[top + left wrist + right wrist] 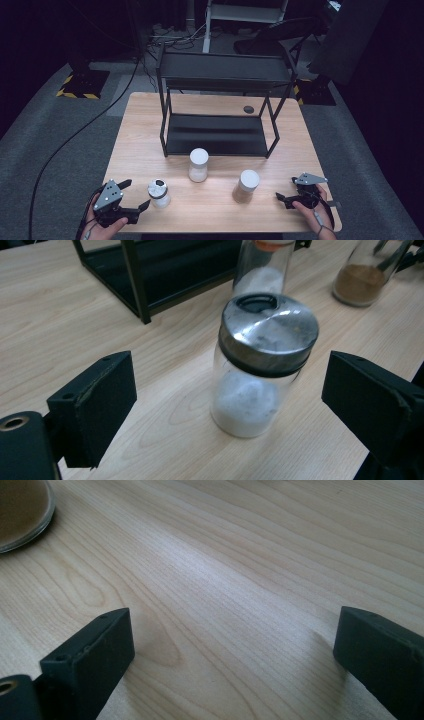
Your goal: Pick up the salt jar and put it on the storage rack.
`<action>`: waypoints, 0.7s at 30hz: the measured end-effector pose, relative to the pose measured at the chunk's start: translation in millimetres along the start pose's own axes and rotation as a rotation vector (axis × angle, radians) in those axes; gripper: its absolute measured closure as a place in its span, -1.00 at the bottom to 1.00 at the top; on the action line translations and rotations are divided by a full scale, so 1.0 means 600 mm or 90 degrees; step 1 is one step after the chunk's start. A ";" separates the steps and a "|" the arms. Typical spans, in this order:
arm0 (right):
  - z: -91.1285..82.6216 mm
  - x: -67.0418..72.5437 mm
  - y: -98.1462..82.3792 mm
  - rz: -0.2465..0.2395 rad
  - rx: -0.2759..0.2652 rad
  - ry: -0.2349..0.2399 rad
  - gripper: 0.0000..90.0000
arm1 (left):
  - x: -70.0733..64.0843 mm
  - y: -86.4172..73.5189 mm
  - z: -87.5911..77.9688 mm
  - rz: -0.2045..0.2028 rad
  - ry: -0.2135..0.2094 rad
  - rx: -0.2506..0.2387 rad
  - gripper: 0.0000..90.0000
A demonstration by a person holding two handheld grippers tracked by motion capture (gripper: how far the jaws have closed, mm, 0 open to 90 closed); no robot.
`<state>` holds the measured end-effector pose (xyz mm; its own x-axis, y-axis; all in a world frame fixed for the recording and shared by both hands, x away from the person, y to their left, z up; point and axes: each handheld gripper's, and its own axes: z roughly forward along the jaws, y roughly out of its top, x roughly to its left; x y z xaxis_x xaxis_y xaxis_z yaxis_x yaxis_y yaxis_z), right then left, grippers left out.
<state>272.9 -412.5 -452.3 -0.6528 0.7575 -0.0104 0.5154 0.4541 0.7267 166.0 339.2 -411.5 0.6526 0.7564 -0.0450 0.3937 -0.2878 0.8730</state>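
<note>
A small glass jar (159, 193) with a metal shaker lid and white powder stands near the table's front left. My left gripper (137, 194) is open just left of it. In the left gripper view the jar (260, 365) stands upright between the wide-apart pads, and neither pad touches it. A white-lidded jar of white powder (198, 165) stands mid-table, and a jar of brown powder (246, 186) stands to its right. My right gripper (286, 191) is open near the front right, with only bare wood between its jaws (232, 645). The brown jar's base (20, 510) is at that view's top left.
A black two-tier metal rack (220, 100) fills the back half of the wooden table (145, 130). A small dark disc (248, 109) lies beside its right legs. Cables and stands are on the floor beyond the table.
</note>
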 end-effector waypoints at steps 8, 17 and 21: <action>0.000 0.000 0.000 0.000 0.000 0.000 -0.94 | -0.005 0.004 0.006 0.002 -0.011 -0.019 -0.85; 0.000 0.000 0.000 0.000 0.000 0.000 -0.94 | -0.010 0.018 0.027 0.011 -0.027 -0.031 -0.86; 0.000 0.000 0.000 0.000 0.000 0.000 -0.94 | -0.014 0.026 0.037 0.020 -0.038 -0.037 -0.86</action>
<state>272.9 -412.5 -452.3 -0.6526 0.7577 -0.0100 0.5158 0.4538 0.7266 181.1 315.0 -408.1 0.7024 0.7104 -0.0443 0.3347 -0.2748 0.9014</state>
